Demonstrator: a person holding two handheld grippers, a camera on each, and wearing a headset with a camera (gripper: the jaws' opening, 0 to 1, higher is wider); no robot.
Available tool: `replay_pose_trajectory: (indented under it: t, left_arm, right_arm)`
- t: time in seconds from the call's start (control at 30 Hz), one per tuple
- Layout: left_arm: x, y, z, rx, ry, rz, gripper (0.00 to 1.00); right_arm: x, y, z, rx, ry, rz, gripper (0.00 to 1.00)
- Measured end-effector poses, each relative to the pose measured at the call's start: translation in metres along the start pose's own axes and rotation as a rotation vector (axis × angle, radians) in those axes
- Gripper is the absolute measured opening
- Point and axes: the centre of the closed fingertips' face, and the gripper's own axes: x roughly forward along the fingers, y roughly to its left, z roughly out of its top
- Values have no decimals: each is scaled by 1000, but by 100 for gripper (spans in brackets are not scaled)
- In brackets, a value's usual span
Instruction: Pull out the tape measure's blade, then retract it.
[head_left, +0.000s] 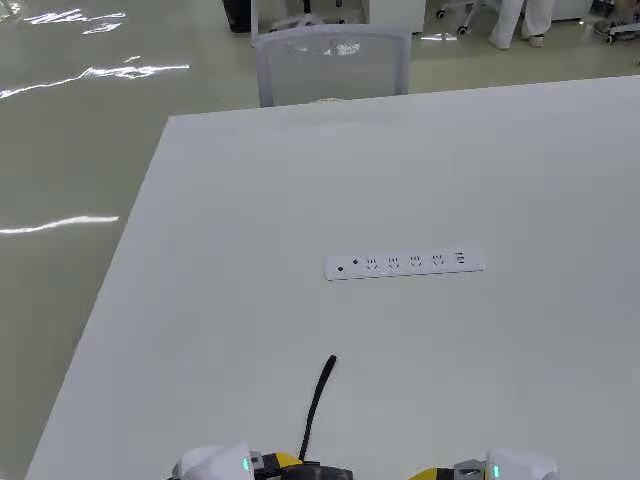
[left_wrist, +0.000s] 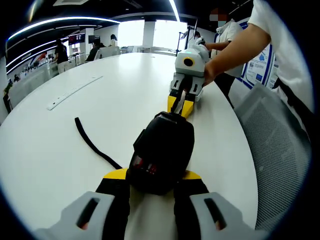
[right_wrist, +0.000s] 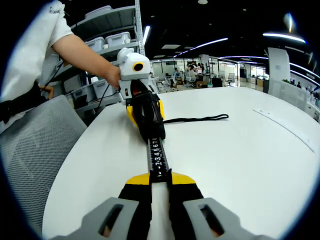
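Observation:
The black tape measure (left_wrist: 162, 152) lies on the white table (left_wrist: 65, 150), and my left gripper (left_wrist: 155, 175) is shut on its body. A short length of the blade (right_wrist: 157, 152), with numbers showing, runs from the case to my right gripper (right_wrist: 160, 177), which is shut on the blade's end. In the right gripper view the tape measure (right_wrist: 148, 117) sits between the yellow pads of the left gripper (right_wrist: 146, 111). Its black wrist strap (head_left: 319, 398) trails away across the table. In the head view the left gripper (head_left: 270, 463) and right gripper (head_left: 440, 472) sit at the bottom edge.
A white power strip (head_left: 405, 264) lies mid-table, beyond the strap. One grey mesh chair (head_left: 333, 62) stands at the far edge and another (left_wrist: 280, 135) beside the near edge. Shelves with bins (right_wrist: 107, 37) stand behind the person.

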Motion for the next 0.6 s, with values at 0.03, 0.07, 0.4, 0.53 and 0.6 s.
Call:
replay_pose_trajectory:
  t: [0.03,0.07,0.4,0.53,0.6]
  left_arm:
    - [0,0,0,0,1,0,30]
    - [0,0,0,0,1,0,30]
    - [0,1,-1,-2,2,-2,29]
    - [0,1,-1,-3,3,0,29]
    - [0,1,-2,-3,3,-1,29]
  right_arm:
    - [-1,0,-1,0,1,-2,10]
    - [-2,-1,-1,-3,3,-3,10]
    - [-13,-2,-7,9,14,-7,9]
    - [-19,-4,-8,1,21,-14,9]
    - [-22,-4,-10,8,18,-16,9]
